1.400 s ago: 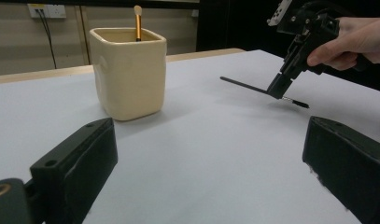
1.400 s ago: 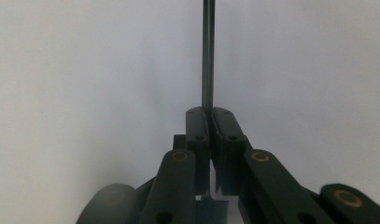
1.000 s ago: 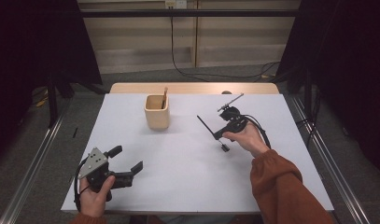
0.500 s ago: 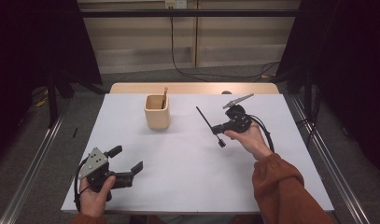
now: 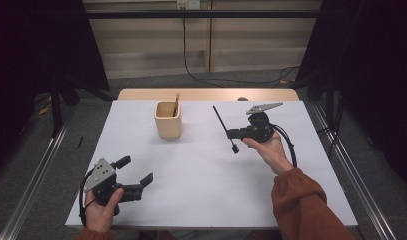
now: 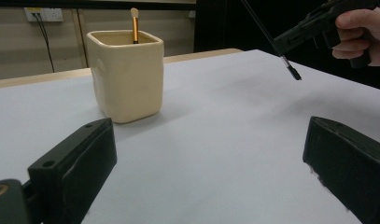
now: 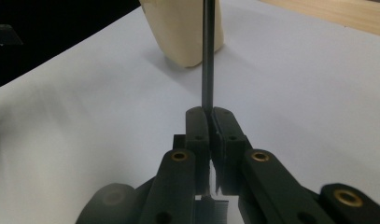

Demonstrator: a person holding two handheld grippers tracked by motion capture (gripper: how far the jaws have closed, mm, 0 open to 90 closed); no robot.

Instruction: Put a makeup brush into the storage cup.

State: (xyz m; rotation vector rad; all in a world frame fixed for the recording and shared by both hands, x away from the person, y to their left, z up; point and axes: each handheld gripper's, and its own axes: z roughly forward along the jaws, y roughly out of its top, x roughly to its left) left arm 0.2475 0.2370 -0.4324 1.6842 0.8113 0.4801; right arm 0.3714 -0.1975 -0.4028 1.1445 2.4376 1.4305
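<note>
I have the right gripper (image 5: 232,134) lifted over the right half of the white table (image 5: 201,200), its jaws pressed together on a thin black stick (image 5: 223,127) (some slim brush or pen, I cannot tell which). In the high view the stick runs through the grip at a slant: its long part points up and toward the far left, and its short capped end hangs down on the near side, clear of the tabletop. In the right gripper view the stick (image 7: 207,56) rises straight out from between the closed pads, with the cream cup (image 7: 190,28) beyond it.

That cup (image 5: 168,120) stands upright on the far middle of the table, to the left of my right gripper and well apart from it. A gold-handled brush (image 5: 176,103) stands inside it, leaning at the right wall, with its pale tip above the rim; the left gripper view shows the same brush (image 6: 135,25) poking out of the cup (image 6: 126,74).

My left gripper (image 5: 136,175) sits at the near left corner, low over the table, jaws spread wide with nothing between them. In its own view the two black jaws frame bare table, and my right hand (image 6: 360,30) with its gripper appears at the far right.
</note>
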